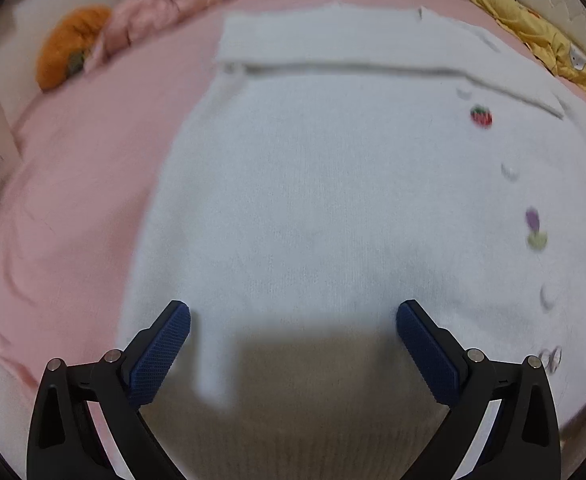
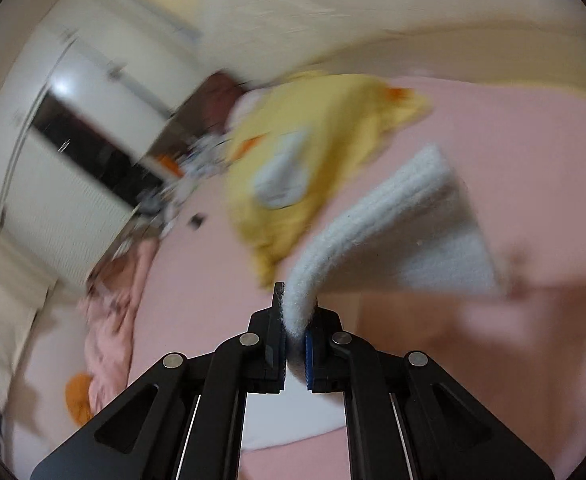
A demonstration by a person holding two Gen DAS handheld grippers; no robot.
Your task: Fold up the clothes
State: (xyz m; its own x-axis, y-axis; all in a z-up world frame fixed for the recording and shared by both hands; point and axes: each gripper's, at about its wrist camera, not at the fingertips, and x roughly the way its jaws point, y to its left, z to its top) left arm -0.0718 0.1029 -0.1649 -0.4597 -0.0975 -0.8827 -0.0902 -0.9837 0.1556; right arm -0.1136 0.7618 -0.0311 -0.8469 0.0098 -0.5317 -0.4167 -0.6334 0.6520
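Left gripper (image 1: 293, 354) open above fuzzy white sweater (image 1: 333, 200); right gripper (image 2: 295, 336) clamps its ribbed sleeve (image 2: 393, 216) — pink sheet (image 1: 73, 200) beneath.

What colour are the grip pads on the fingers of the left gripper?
Dark blue textured pads, clearest in the left wrist view.

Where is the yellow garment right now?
The yellow garment lies bunched on the pink bedsheet at the upper right of the left wrist view, just beyond the white sweater.

Sweater (image 1: 313, 184) flat on bed (image 1: 93, 168); plush (image 1: 73, 46) far left, garment (image 1: 545, 40) far right.
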